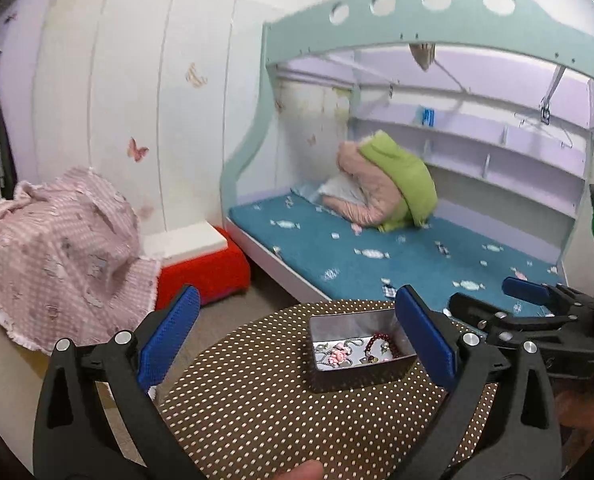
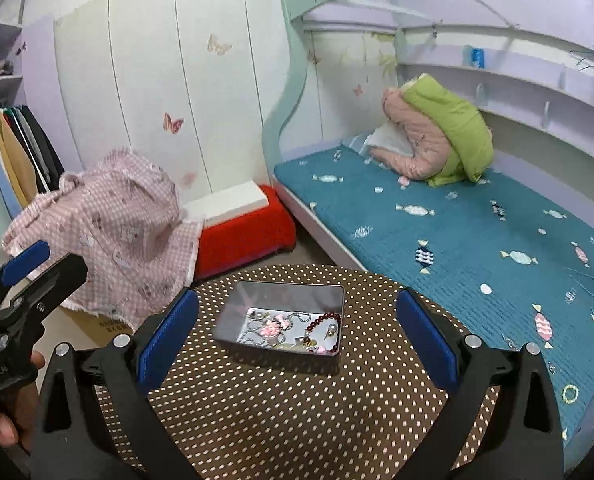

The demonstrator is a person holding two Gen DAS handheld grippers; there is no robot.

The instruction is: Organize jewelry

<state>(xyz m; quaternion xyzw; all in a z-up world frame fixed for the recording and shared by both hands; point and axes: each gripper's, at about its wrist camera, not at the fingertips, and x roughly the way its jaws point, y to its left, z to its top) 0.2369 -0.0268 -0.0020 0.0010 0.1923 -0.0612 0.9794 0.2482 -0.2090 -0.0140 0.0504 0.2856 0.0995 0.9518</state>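
Apparently the sorting is near its end or barely begun, and the pictures alone cannot settle which: every piece of jewelry (image 2: 293, 328) in sight lies heaped in a small metal tin (image 2: 281, 322) with no lid on it, standing on a round table (image 2: 297, 420) under a brown dotted cloth. A dark red bead bracelet (image 2: 323, 320) curls at the right of the tin, a pink charm (image 2: 271, 328) sits near the middle, and silvery chains tangle around them; nothing lies loose on the cloth that either camera shows. If gathering the pieces into the tin was the aim, little seems left; if they are to be separated, that work is still ahead. The left gripper (image 1: 297, 336) hangs above the near edge of the table, pointed at the tin, its blue pads spread wide and holding nothing. The right gripper (image 2: 297, 332) is held beside it at much the same height, also aimed at the tin, its pads wide apart and empty. Each shows at the edge of the other's view, so they are side by side and apart. Behind the table stand a bed (image 2: 477, 232) with a teal cover, a red box (image 2: 245, 236) and a pink checked cloth (image 2: 109, 220).
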